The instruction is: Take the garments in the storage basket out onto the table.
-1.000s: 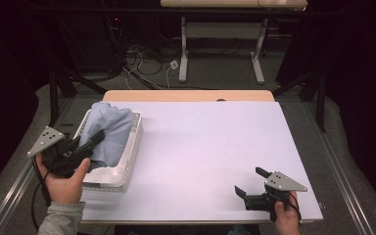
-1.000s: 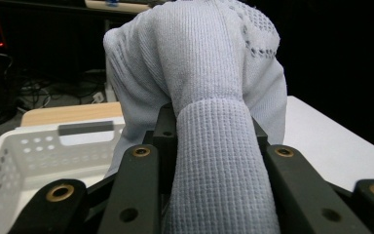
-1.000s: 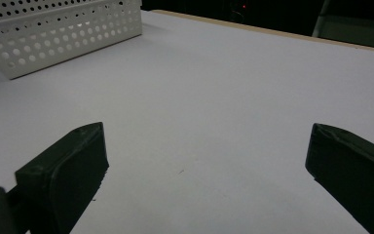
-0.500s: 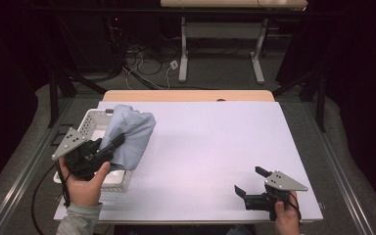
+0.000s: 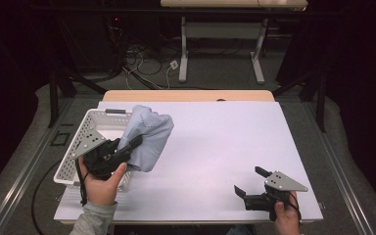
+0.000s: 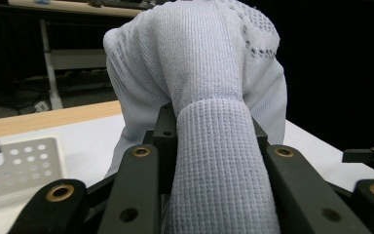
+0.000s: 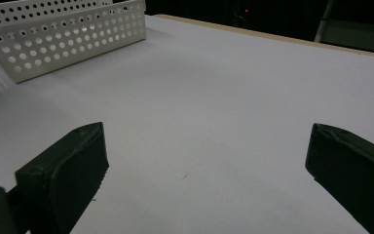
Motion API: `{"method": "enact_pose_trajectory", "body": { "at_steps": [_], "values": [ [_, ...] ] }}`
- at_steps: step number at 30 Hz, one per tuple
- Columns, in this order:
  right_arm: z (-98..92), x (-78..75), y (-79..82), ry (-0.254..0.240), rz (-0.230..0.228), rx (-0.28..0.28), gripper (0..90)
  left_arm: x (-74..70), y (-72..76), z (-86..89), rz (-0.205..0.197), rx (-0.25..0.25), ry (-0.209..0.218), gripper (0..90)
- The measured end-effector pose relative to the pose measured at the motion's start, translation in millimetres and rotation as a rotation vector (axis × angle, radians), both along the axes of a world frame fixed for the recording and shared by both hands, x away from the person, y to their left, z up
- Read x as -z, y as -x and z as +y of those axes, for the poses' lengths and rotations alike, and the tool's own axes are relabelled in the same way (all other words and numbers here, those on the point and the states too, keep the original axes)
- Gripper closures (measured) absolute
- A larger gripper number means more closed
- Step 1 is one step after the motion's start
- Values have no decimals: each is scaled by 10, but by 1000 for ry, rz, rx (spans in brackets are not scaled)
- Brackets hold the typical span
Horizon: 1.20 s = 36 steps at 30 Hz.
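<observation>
At left of the high view, the left gripper has its jaws clamped on a pale blue knit garment, lifted over the white perforated basket's right rim. The right gripper, lower right, gapes wide, holding nothing.

My table has a white top with a bare wooden strip along the edge farthest from my fingers. A white perforated basket sits directly on it, right under and just behind my left fingers, well apart from my right fingers. In the right gripper view that basket stands far ahead and to the left of my fingers, with plain white top between.
</observation>
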State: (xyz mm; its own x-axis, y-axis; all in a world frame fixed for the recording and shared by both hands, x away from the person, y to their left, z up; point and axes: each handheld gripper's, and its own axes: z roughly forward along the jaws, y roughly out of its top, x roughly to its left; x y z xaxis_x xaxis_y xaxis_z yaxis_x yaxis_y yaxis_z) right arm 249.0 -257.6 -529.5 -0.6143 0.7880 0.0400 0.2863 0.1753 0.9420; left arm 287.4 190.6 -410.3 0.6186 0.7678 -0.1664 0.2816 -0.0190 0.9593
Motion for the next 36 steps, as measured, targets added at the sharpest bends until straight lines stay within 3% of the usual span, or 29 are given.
{"method": "enact_pose_trajectory", "body": {
  "at_steps": [12, 20, 36],
  "values": [
    [3, 2, 1, 4, 2, -8, 15, 8, -18, -224, -11, 43, -8, 698],
    [2, 7, -5, 0, 7, -4, 15, 58, -59, -346, 4, 68, -17, 698],
    [-17, 1, -6, 0, 6, 0, 15, 386, -234, -645, 85, 78, -107, 697]
  ]
}}
